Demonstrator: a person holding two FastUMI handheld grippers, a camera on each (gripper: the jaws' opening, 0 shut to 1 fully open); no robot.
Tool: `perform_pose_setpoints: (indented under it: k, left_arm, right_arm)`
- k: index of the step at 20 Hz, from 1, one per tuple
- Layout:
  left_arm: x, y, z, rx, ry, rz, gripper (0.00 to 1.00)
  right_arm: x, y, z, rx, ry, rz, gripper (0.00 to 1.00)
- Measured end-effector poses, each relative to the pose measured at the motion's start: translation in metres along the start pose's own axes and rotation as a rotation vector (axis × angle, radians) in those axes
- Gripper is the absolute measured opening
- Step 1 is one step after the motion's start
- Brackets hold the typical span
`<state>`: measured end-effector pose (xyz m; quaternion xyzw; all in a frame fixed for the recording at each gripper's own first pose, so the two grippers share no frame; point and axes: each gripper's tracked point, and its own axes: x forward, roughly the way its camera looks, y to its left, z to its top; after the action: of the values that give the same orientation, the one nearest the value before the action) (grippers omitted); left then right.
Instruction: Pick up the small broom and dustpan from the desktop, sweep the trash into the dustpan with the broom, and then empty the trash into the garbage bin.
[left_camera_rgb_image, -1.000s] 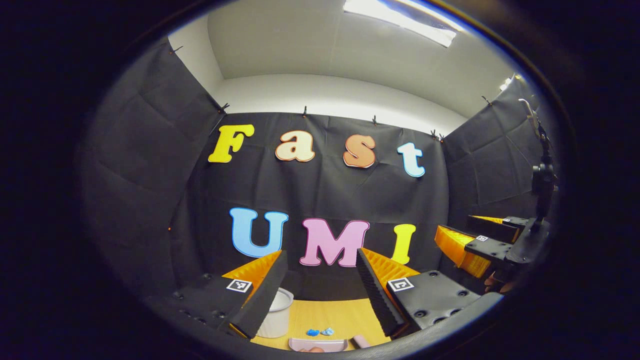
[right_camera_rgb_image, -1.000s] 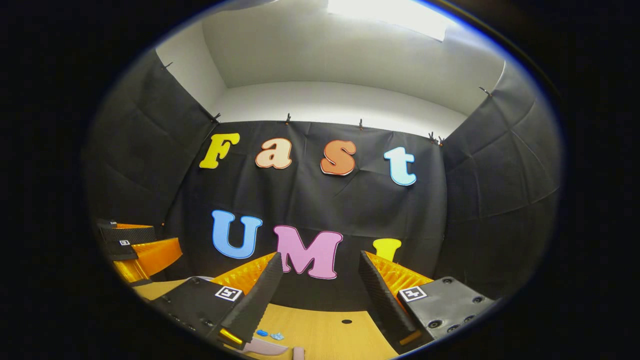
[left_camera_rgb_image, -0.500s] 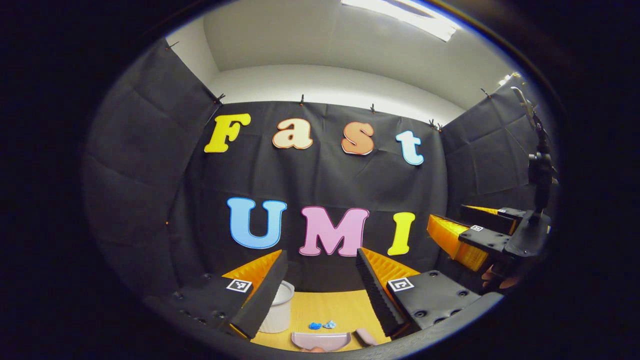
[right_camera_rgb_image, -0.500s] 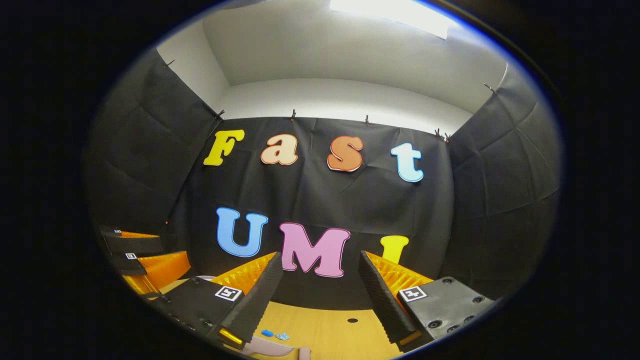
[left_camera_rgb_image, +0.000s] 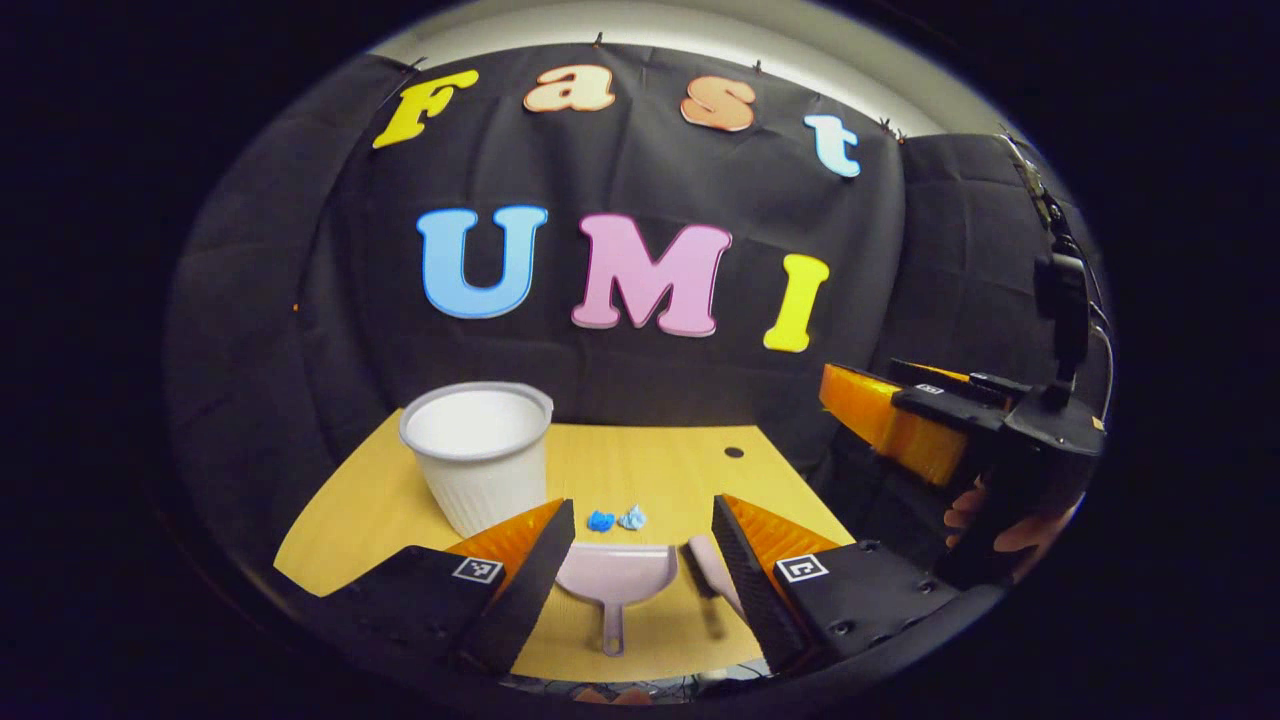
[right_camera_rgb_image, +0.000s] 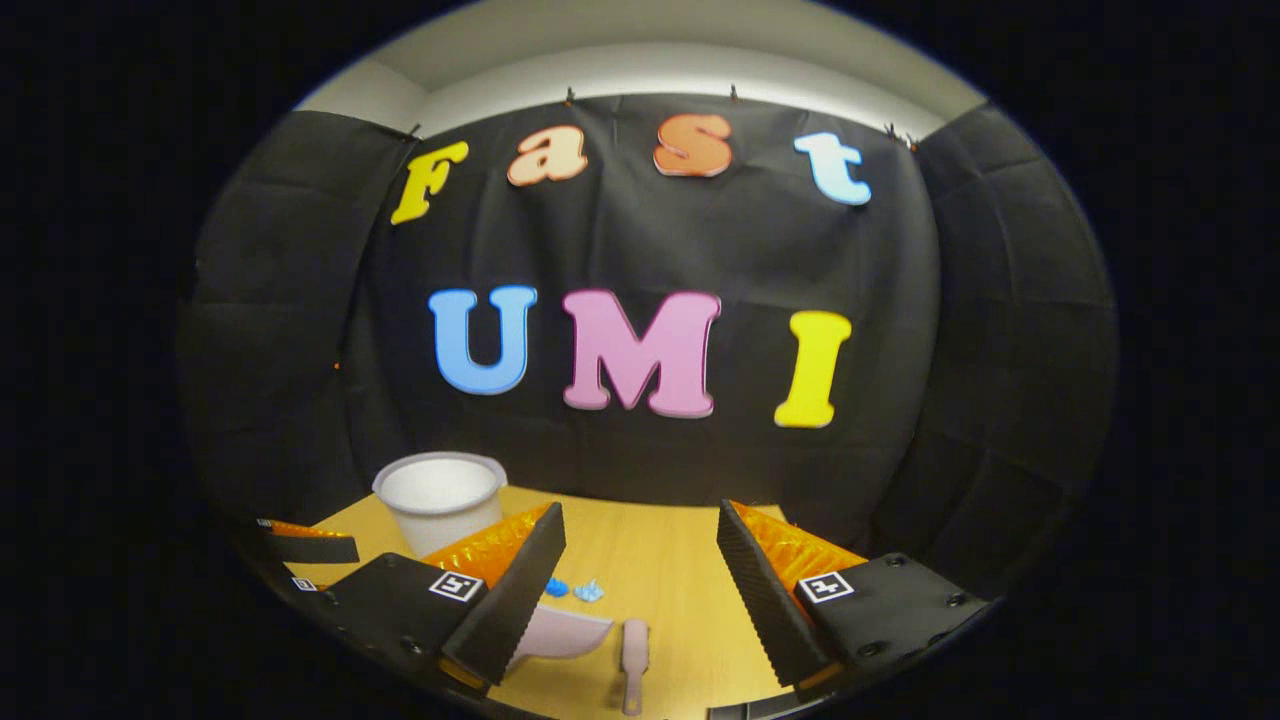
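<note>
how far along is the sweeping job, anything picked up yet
Nothing looks done. The dustpan and broom lie on the desk, the blue trash unswept beside the white bin. Left tool and right tool are open and empty. Picking up, sweeping and emptying remain.

A small recording booth set up for manipulation trials, not a lived-in room: black cloth (right_camera_rgb_image: 640, 240) hangs as walls on three sides, clipped along its top edge beneath a plain white wall (right_camera_rgb_image: 640, 75). A light wooden desktop (left_camera_rgb_image: 660, 465) stands against the cloth, with a small round hole (left_camera_rgb_image: 734, 452) near its far edge. On it sit staged household props: a white ribbed bin (left_camera_rgb_image: 480, 455), a pale pink dustpan (left_camera_rgb_image: 612, 580), a small brush (right_camera_rgb_image: 634, 650) and two blue scraps (left_camera_rgb_image: 614, 520). A person's hand (left_camera_rgb_image: 1000, 525) grips a handheld device with square printed markers, at the booth's right side.
</note>
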<state>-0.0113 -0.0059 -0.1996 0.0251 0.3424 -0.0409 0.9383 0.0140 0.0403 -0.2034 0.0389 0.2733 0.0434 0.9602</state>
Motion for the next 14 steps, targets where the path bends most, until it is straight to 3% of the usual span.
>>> perform_pose_setpoints:
  k: [3,6,7,8,9,12,14]
  left_arm:
    - [0.027,-0.001,-0.03,0.017,0.182,0.033,0.82]
    - [0.056,-0.006,-0.044,-0.014,0.382,0.05,0.83]
    - [0.067,-0.004,-0.048,-0.021,0.436,0.066,0.84]
    - [0.07,-0.003,-0.05,-0.029,0.5,0.077,0.83]
    - [0.076,-0.003,-0.047,-0.043,0.566,0.081,0.84]
    - [0.085,0.003,-0.034,-0.099,0.757,0.084,0.84]
    - [0.092,0.009,-0.013,-0.065,0.831,0.098,0.84]
  right_arm:
    - [0.032,-0.007,-0.068,0.085,0.242,0.016,0.98]
    - [0.058,-0.015,-0.126,0.089,0.422,0.019,0.98]
    - [0.058,-0.018,-0.147,0.091,0.486,0.028,0.91]
    - [0.059,-0.021,-0.168,0.09,0.553,0.028,0.96]
    - [0.063,-0.024,-0.183,0.098,0.62,0.038,0.89]
    - [0.052,-0.04,-0.227,0.062,0.843,0.051,0.96]
    - [0.047,-0.04,-0.231,0.073,0.94,0.064,0.98]
